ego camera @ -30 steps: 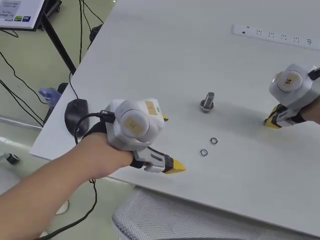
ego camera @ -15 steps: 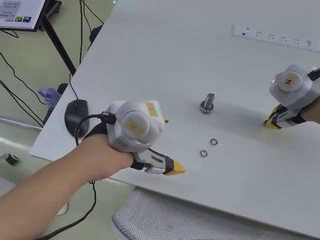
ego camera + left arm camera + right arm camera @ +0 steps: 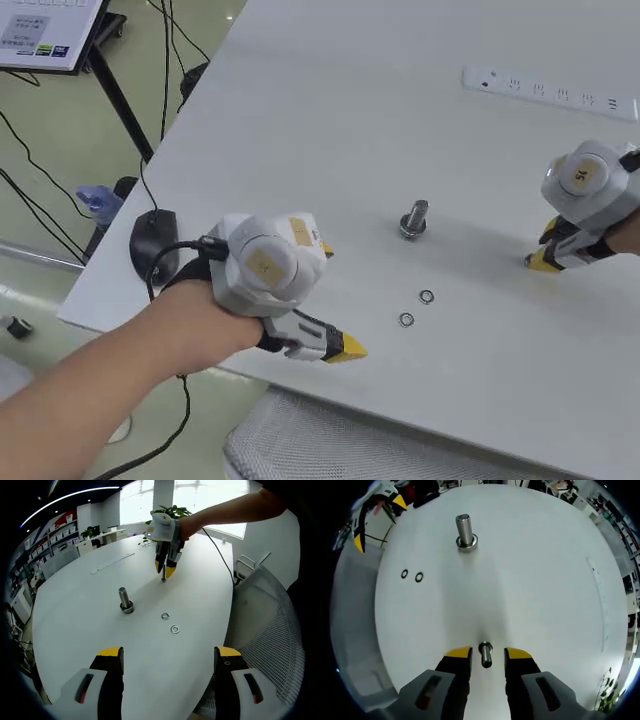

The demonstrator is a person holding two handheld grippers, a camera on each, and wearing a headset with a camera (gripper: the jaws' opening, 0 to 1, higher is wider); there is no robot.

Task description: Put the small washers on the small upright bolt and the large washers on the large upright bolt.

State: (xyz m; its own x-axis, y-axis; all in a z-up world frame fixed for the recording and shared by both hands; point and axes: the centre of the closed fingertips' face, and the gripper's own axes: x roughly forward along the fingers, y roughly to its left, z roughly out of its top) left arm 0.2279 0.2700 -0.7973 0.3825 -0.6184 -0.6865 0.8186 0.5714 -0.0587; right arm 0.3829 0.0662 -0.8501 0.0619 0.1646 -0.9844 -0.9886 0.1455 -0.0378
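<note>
Both small washers (image 3: 426, 296) are left unplaced near the large bolt (image 3: 415, 218) (a ring (image 3: 475, 542) seems seated at its base). The small bolt (image 3: 485, 655), well apart from it, is straddled by the narrowly parted right gripper (image 3: 488, 652); the left gripper (image 3: 169, 652) is held wide, empty.

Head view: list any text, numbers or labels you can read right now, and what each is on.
"15", as best it reads: on the round disc on top of the right tool.
Too blurred to read: marks on the yellow disc and orange sticker of the left tool.
Too small to read: lines of text on the monitor screen.
No readable print on the power strip.
</note>
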